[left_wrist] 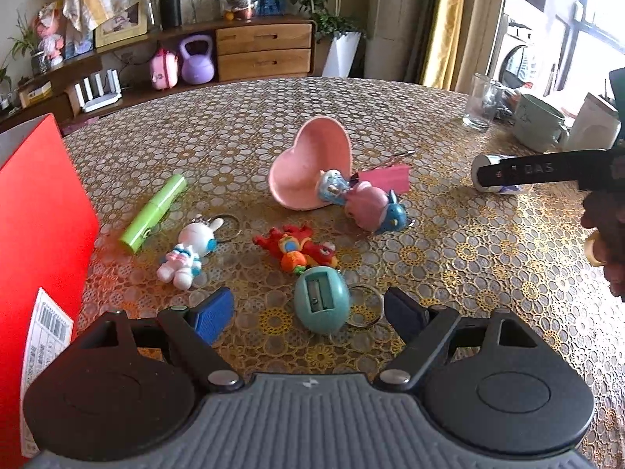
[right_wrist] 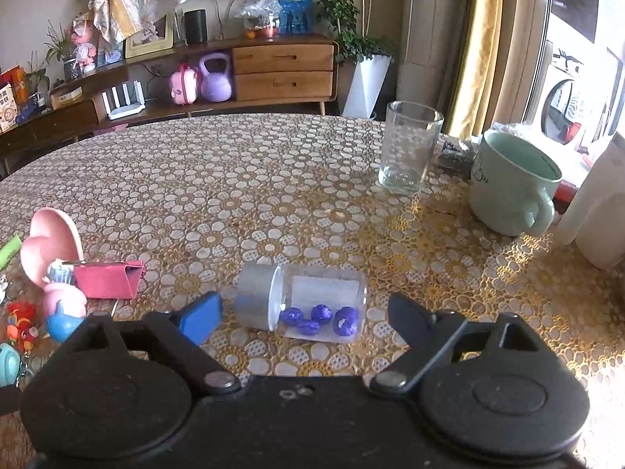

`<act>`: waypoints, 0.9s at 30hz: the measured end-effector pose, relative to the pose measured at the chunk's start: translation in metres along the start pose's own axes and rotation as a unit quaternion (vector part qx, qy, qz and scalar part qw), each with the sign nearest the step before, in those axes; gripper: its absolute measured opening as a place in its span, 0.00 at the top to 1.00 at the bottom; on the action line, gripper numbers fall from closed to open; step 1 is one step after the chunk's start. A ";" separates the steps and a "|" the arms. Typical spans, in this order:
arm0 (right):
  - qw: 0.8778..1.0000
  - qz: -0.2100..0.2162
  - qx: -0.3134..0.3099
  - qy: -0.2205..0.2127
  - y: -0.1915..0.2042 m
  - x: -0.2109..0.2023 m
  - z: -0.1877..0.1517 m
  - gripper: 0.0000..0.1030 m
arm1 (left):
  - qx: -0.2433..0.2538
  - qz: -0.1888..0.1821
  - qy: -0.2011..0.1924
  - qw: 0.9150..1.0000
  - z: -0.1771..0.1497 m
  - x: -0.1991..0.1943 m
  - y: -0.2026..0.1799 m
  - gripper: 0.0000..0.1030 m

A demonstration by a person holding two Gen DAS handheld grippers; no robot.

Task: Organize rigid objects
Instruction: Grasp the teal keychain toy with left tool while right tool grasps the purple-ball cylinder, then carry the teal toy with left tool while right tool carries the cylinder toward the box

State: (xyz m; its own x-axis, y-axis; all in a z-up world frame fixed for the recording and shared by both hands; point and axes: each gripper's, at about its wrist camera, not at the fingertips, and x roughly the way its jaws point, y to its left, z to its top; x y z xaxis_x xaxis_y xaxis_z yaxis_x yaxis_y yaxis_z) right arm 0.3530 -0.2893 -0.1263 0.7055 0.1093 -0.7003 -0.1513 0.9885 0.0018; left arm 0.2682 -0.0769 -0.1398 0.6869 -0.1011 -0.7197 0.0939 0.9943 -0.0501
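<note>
right wrist | clear jar [right_wrist: 302, 305] on its side, grey lid, purple pieces inside | both claws gape, nothing gripped

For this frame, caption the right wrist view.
Open right hand-held gripper straddles a toppled clear jar of purple candies on the patterned table.

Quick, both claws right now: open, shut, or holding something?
Left claw: open, holding nothing, teal egg keychain between its fingers.
Right claw: open, empty, at the jar.

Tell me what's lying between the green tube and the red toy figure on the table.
The white rabbit keychain lies between the green tube and the red toy figure, its ring toward the far side. The left wrist view shows it.
</note>
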 end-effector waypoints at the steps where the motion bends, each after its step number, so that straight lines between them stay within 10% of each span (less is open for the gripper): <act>1: 1.000 -0.002 0.001 0.001 0.000 0.002 -0.001 0.17 | 0.001 -0.002 -0.001 1.000 0.000 0.000 -0.001 0.28; 16: 1.000 -0.016 0.005 0.010 0.004 0.007 -0.003 0.35 | 0.003 -0.014 0.004 1.000 0.002 0.005 0.000 0.70; 27: 1.000 -0.001 -0.013 0.004 0.016 -0.028 -0.008 0.35 | 0.005 -0.018 0.000 1.000 0.006 -0.003 0.000 0.70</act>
State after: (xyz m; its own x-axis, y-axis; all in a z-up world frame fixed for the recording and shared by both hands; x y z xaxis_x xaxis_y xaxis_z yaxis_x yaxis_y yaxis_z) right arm 0.3256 -0.2772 -0.1120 0.7002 0.1064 -0.7060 -0.1680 0.9856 -0.0180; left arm 0.2702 -0.0767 -0.1338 0.6829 -0.1376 -0.7174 0.1261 0.9896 -0.0698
